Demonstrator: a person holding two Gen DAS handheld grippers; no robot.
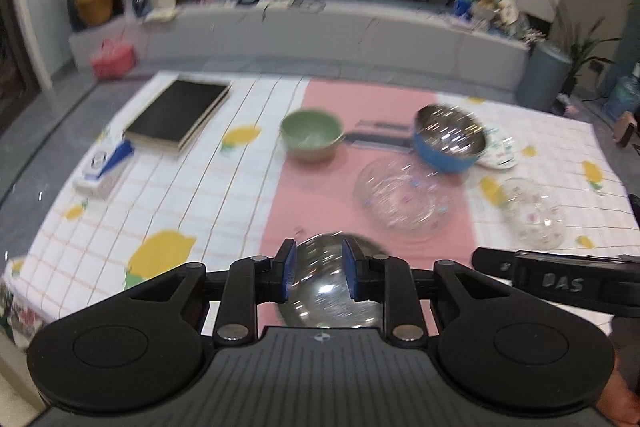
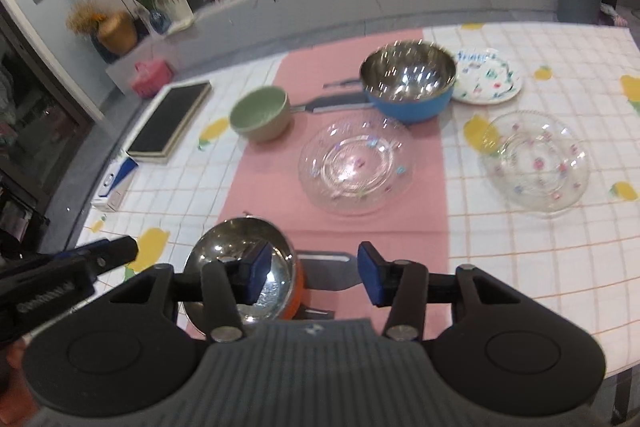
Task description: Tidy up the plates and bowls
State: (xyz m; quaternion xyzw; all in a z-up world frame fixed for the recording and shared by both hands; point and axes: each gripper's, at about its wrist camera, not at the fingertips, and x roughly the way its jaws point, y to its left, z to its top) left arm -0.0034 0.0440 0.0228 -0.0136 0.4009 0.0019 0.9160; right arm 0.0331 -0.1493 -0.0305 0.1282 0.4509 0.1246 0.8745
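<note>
A small steel bowl (image 1: 320,295) with an orange outside (image 2: 232,247) sits on the pink runner at the near edge. My left gripper (image 1: 319,269) hovers over it, open, and the bowl shows through the gap between the blue pads. My right gripper (image 2: 313,277) is open just right of the bowl, with only cloth between its pads. Farther off stand a green bowl (image 1: 312,135) (image 2: 260,113), a blue steel bowl (image 1: 450,139) (image 2: 408,79), a glass plate (image 1: 404,199) (image 2: 356,167), a second glass plate (image 1: 534,213) (image 2: 536,163) and a white patterned plate (image 1: 500,151) (image 2: 490,77).
A black book (image 1: 178,115) (image 2: 172,119) and a white-and-blue box (image 1: 104,167) lie at the table's left side. The table carries a lemon-print cloth (image 1: 168,211). Beyond it run a grey low cabinet (image 1: 320,27) and potted plants.
</note>
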